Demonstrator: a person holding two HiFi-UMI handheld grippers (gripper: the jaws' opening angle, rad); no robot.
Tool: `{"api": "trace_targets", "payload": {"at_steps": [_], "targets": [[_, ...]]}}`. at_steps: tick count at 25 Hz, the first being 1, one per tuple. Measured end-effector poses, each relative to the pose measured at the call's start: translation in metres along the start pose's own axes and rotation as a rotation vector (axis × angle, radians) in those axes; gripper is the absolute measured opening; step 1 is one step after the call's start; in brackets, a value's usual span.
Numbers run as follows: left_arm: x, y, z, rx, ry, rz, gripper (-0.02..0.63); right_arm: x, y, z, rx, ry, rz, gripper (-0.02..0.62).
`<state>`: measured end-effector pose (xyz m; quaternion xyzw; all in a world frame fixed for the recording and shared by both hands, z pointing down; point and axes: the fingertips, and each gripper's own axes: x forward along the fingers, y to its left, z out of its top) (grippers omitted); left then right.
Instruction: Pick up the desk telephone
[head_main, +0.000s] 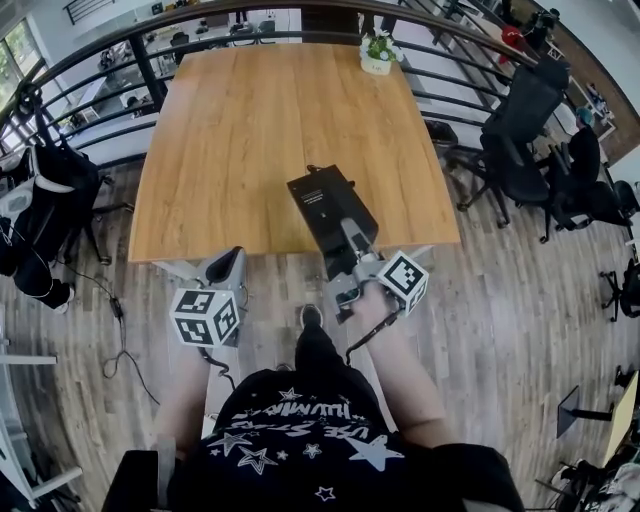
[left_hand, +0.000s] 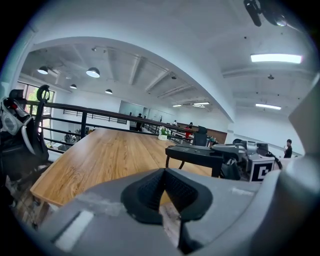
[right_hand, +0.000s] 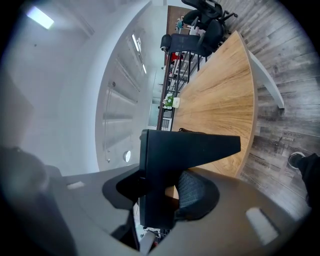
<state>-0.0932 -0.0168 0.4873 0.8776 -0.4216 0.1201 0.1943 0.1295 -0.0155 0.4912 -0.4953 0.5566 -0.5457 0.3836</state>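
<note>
The black desk telephone (head_main: 328, 212) hangs tilted over the near edge of the wooden table (head_main: 250, 130), with my right gripper (head_main: 352, 246) shut on its near end. In the right gripper view the phone's black body (right_hand: 170, 155) stands between the two pads and fills the gap. A dark cord loops at the phone's far end. My left gripper (head_main: 228, 266) hovers just off the table's near edge, left of the phone, and holds nothing; its pads (left_hand: 145, 192) meet at the tips. From the left gripper view the phone (left_hand: 195, 152) and the right gripper (left_hand: 240, 150) show to the right.
A small potted plant (head_main: 378, 55) stands at the table's far edge. A black railing (head_main: 100, 60) runs behind the table. Office chairs (head_main: 520, 130) stand to the right and dark bags (head_main: 40, 200) to the left. Wood-plank floor lies all around.
</note>
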Motion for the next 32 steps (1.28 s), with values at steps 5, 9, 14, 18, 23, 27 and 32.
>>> {"api": "trace_targets", "payload": {"at_steps": [5,9,14,18,23,27,32], "targets": [[-0.015,-0.011,-0.007,0.004,-0.002,-0.021,0.002,-0.023,-0.001,-0.008,-0.001,-0.013,-0.001,0.175],[-0.03,-0.018,-0.012,0.005,-0.001,-0.027,0.002,-0.039,-0.001,-0.015,-0.015,-0.012,0.014,0.176],[-0.047,-0.023,-0.018,0.003,-0.004,-0.031,0.002,-0.057,0.001,-0.027,-0.028,-0.007,0.012,0.176],[-0.059,-0.026,-0.023,0.001,-0.006,-0.029,0.002,-0.069,0.001,-0.036,-0.032,-0.003,0.02,0.176],[-0.07,-0.034,-0.035,0.002,-0.01,-0.029,0.002,-0.09,-0.005,-0.045,-0.01,-0.009,0.004,0.176],[-0.068,-0.034,-0.027,-0.005,-0.002,-0.034,0.002,-0.088,0.001,-0.044,-0.007,-0.006,-0.004,0.176],[-0.072,-0.034,-0.027,-0.003,-0.013,-0.039,0.002,-0.093,0.002,-0.05,-0.009,-0.013,-0.011,0.176]]}}
